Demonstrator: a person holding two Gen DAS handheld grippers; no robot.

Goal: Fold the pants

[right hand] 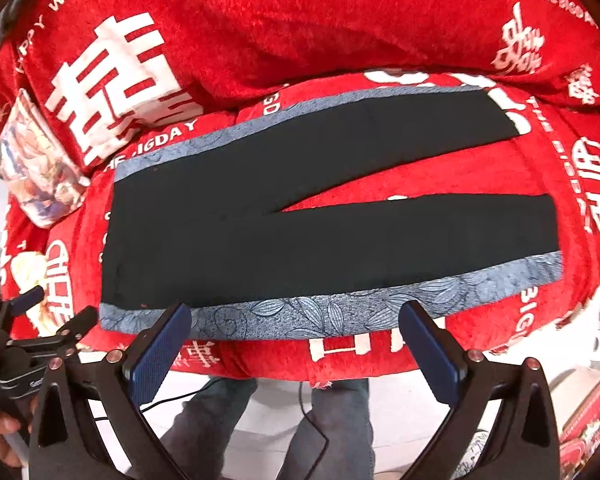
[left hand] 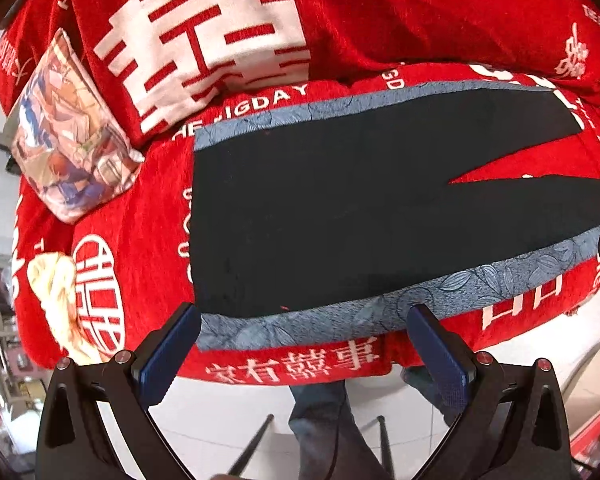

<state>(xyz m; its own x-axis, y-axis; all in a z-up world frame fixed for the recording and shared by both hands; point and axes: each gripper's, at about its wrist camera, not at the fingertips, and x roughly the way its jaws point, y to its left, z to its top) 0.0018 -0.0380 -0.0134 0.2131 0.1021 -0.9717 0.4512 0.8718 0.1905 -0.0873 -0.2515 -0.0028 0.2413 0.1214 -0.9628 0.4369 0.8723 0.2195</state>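
- the black fabric pants (left hand: 340,216) (right hand: 300,240) with blue-grey leaf-patterned side stripes were laid flat on a red plush blanket (left hand: 340,20) (right hand: 300,20) printed with white characters, waistband to the left, the two legs spread apart in a v to the right.
- the left gripper (left hand: 304,344) was held with its blue-padded jaws wide apart, empty, just above the near striped edge of the pants at the waist end; whether the pads touched the cloth could not be told.
- the right gripper (right hand: 296,336) was likewise held open and empty, over the near striped edge further along the leg.
- a small printed cushion (left hand: 68,128) (right hand: 40,160) was seen on the blanket left of the waistband, apart from the pants.
- a person's jean-clad legs (right hand: 320,420) were seen below the blanket's near edge.
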